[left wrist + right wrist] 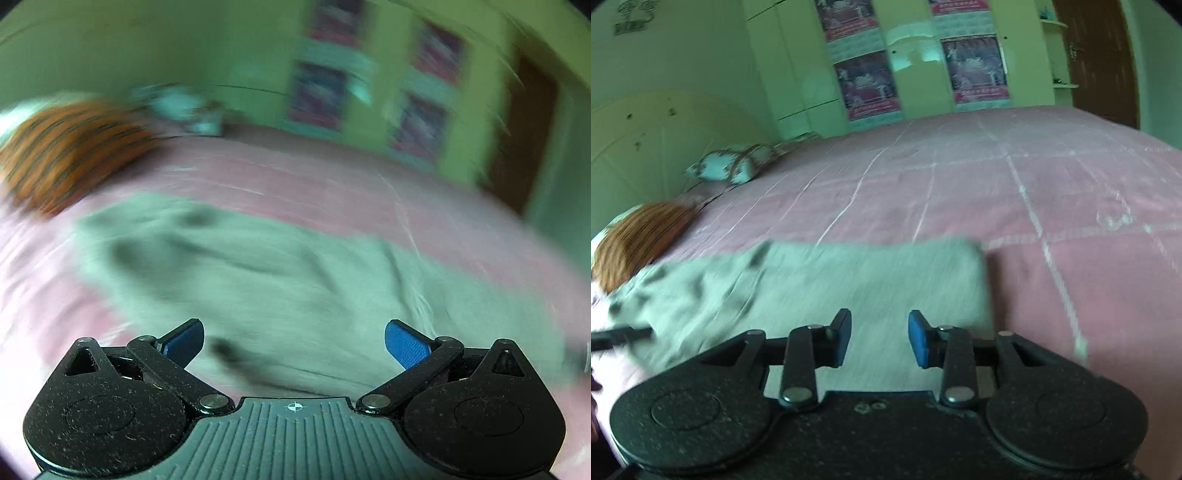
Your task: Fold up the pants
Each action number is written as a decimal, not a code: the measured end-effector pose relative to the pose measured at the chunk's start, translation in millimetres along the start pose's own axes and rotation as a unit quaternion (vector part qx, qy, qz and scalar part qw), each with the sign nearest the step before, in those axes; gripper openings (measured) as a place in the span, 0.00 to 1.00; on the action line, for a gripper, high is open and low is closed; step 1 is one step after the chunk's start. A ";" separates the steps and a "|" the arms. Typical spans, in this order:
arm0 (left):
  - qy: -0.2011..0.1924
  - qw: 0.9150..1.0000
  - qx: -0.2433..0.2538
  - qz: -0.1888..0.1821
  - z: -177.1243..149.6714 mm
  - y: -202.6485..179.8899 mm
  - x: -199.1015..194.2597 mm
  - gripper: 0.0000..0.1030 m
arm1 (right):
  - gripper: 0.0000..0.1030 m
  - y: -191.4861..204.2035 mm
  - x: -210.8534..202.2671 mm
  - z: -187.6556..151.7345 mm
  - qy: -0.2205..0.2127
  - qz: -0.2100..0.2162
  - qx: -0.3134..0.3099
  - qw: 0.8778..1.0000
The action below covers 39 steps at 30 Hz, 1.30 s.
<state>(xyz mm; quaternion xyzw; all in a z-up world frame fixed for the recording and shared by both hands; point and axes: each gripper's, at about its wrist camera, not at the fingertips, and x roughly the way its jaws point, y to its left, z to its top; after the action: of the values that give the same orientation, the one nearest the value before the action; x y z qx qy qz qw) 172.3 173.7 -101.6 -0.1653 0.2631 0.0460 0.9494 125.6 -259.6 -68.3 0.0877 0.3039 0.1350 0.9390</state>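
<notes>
Pants just ahead of both tongs, long axis left to right

Left tongs [294, 345] wide apart, right tongs [880, 338] partly apart, neither gripping; grey-green pants [820, 284] lie flat on the pink bed [960, 177]; right tongs sit nearer their squared right end; orange cloth [646, 236] far left.

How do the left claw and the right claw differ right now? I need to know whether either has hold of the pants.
The left claw has its blue pads spread wide; the right claw has them much closer, though still parted. The left claw hangs over a creased stretch of the grey pants; the right claw is over a smoother stretch near their straight edge. Both are open, holding nothing, above the pants on the pink bedspread.
</notes>
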 end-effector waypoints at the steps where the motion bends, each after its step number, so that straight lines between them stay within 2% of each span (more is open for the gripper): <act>1: -0.006 0.999 -0.041 -0.013 5.1 20.6 -4.2 1.00 | 0.27 1.2 -5.8 -6.0 0.001 -0.001 0.007 1.000; 4: -0.007 0.989 -0.146 0.012 15.1 78.3 1.7 1.00 | 0.28 5.8 -17.1 -4.9 -0.001 -0.009 0.008 1.000; 7: 0.016 0.967 -0.252 -0.026 10.1 134.4 28.1 1.00 | 0.31 13.7 -29.4 2.7 -0.008 -0.007 -0.012 1.000; 9: 0.012 0.949 -0.307 -0.069 2.1 164.4 46.1 1.00 | 0.34 16.8 -23.0 9.4 -0.011 -0.008 -0.018 1.000; 12: -0.019 0.930 -0.348 -0.119 4.8 189.0 66.3 1.00 | 0.34 27.8 -18.7 13.2 -0.007 -0.008 -0.025 1.000; 14: -0.022 0.925 -0.355 -0.136 11.6 194.9 85.9 1.00 | 0.35 36.5 -16.3 11.4 0.000 -0.007 -0.028 1.000; 16: -0.021 0.930 -0.343 -0.129 16.7 190.9 95.6 1.00 | 0.35 47.6 -9.0 10.9 0.010 -0.009 -0.034 0.999; 17: -0.037 0.936 -0.329 -0.122 21.8 182.8 94.7 0.90 | 0.35 54.5 -3.2 12.8 0.015 -0.008 -0.037 0.999; 18: -0.064 0.945 -0.304 -0.103 19.9 177.5 86.4 0.28 | 0.35 62.2 4.1 14.3 0.019 -0.005 -0.042 0.999; 19: -0.071 0.947 -0.299 -0.096 15.9 174.7 82.8 0.33 | 0.35 72.4 12.6 16.5 0.023 -0.003 -0.051 0.998; 21: -0.067 0.941 -0.321 -0.082 0.0 182.5 81.9 0.33 | 0.35 90.6 27.5 20.2 0.029 0.003 -0.061 0.998; 22: -0.060 0.936 -0.338 -0.080 -1.0 190.5 83.5 0.33 | 0.35 103.8 35.6 22.1 0.031 0.008 -0.068 0.997; 23: -0.063 0.930 -0.349 -0.096 -0.2 196.1 84.6 0.33 | 0.35 114.9 41.5 22.9 0.030 0.013 -0.075 0.997; 26: -0.058 0.942 -0.316 -0.094 6.1 191.0 83.0 0.33 | 0.39 152.7 62.3 17.3 0.031 0.027 -0.123 0.992; 27: -0.054 0.943 -0.314 -0.094 7.2 192.7 83.4 0.33 | 0.40 163.7 71.8 10.6 0.041 0.020 -0.155 0.987; 28: -0.048 0.943 -0.317 -0.095 6.2 195.5 85.7 0.34 | 0.40 174.9 89.1 -0.8 0.075 -0.010 -0.200 0.977; 29: -0.046 0.941 -0.322 -0.096 4.4 197.9 86.7 0.34 | 0.40 177.9 98.7 -9.4 0.088 -0.022 -0.210 0.973; 31: -0.047 0.941 -0.322 -0.094 0.1 199.1 82.0 0.34 | 0.40 177.3 96.1 -3.6 0.092 -0.025 -0.194 0.976; 33: -0.068 0.948 -0.294 -0.101 8.4 186.4 67.1 0.34 | 0.38 167.8 76.0 8.9 0.060 -0.004 -0.155 0.986; 34: -0.082 0.950 -0.279 -0.116 14.8 176.8 57.9 0.34 | 0.41 159.1 57.4 13.5 0.021 0.005 -0.139 0.990; 35: -0.093 0.954 -0.256 -0.128 23.2 164.0 49.1 0.34 | 0.42 151.7 46.9 15.9 0.003 0.004 -0.133 0.991; 37: -0.104 0.960 -0.216 -0.143 40.0 136.4 37.3 0.34 | 0.42 127.9 31.4 20.2 -0.002 -0.010 -0.105 0.994; 39: -0.106 0.966 -0.176 -0.159 56.2 104.0 32.8 0.34 | 0.42 92.6 15.1 24.0 -0.010 -0.022 -0.046 0.999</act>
<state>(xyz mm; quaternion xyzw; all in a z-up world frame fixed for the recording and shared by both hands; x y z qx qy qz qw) 209.5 290.6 -103.2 -0.3633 0.1188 -0.0427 0.9231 133.1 -169.1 -34.5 0.0392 0.2901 0.1269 0.9477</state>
